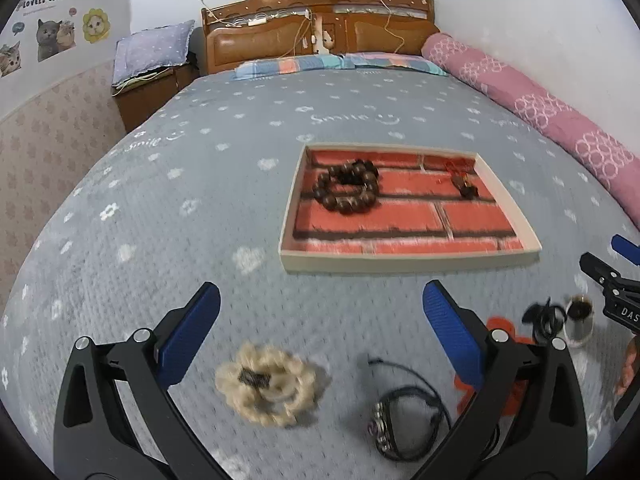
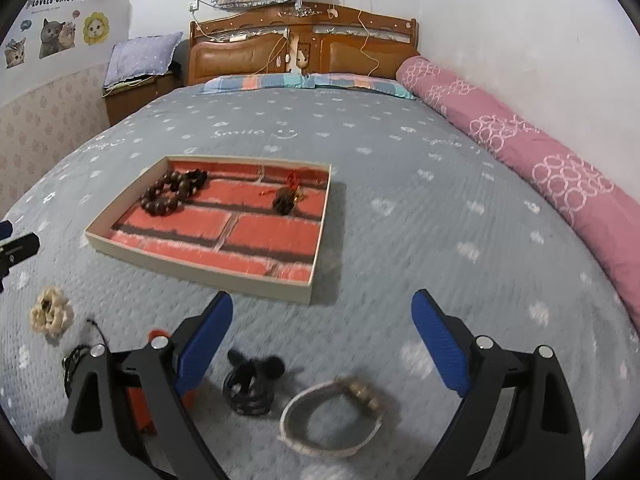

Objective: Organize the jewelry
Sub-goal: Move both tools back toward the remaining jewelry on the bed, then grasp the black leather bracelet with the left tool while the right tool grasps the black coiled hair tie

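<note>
Both grippers hang over the bed (image 1: 200,184) with jaws spread wide and nothing between them: left gripper (image 1: 320,332) above a cream beaded bracelet (image 1: 266,385), right gripper (image 2: 322,330) above what looks like a white bangle (image 2: 330,420). Beyond, the brick-patterned tray (image 2: 200,270) holds a dark bead bracelet (image 2: 170,194).

Brick-red tray (image 1: 404,258) (dark-brown beads (image 1: 347,191)), grey bedspread (image 1: 200,184).

Both grippers angled down over the bed, nothing gripped rn. Left gripper (image 1: 320,312) has its jaws spread wide w/ the blue pads (image 1: 188,336) well apart. Right gripper (image 2: 322,316) same deal, jaws wide, nothing clamped between its pads (image 2: 440,344).
</note>
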Demonstrator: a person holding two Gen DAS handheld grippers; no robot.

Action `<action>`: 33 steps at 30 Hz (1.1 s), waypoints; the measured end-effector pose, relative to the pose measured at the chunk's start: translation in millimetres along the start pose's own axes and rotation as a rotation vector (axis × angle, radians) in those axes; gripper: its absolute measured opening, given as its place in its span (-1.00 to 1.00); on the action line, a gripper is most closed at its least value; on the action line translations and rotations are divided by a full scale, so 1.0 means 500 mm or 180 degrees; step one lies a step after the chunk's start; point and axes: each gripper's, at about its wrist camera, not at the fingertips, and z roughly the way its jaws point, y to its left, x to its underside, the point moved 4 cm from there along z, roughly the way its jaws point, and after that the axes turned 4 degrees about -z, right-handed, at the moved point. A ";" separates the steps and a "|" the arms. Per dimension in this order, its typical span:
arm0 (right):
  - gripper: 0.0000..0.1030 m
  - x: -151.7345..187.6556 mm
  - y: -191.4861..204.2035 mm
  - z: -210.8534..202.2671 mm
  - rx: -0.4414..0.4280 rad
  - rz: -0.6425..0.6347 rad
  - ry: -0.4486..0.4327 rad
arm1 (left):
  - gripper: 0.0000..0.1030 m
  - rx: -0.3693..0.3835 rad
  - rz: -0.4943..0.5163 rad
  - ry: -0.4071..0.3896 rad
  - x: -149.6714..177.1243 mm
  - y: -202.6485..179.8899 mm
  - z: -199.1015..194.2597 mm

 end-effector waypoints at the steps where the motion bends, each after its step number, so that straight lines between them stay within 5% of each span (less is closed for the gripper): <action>1: 0.73 0.012 0.001 0.000 0.0002 0.0027 -0.0005 | 0.90 0.0011 0.0000 0.0014 0.015 -0.002 0.000; 21: 0.70 0.111 0.052 -0.004 -0.0017 0.0082 -0.0209 | 0.90 0.0017 0.0062 -0.0091 0.172 -0.027 0.007; 31: 0.34 0.122 0.070 0.030 -0.0066 -0.0029 -0.0003 | 0.85 0.0135 -0.0001 0.0066 0.197 -0.022 0.030; 33: 0.31 0.125 0.069 0.035 -0.0070 -0.0024 0.0030 | 0.71 0.0161 -0.0017 0.0103 0.200 -0.020 0.034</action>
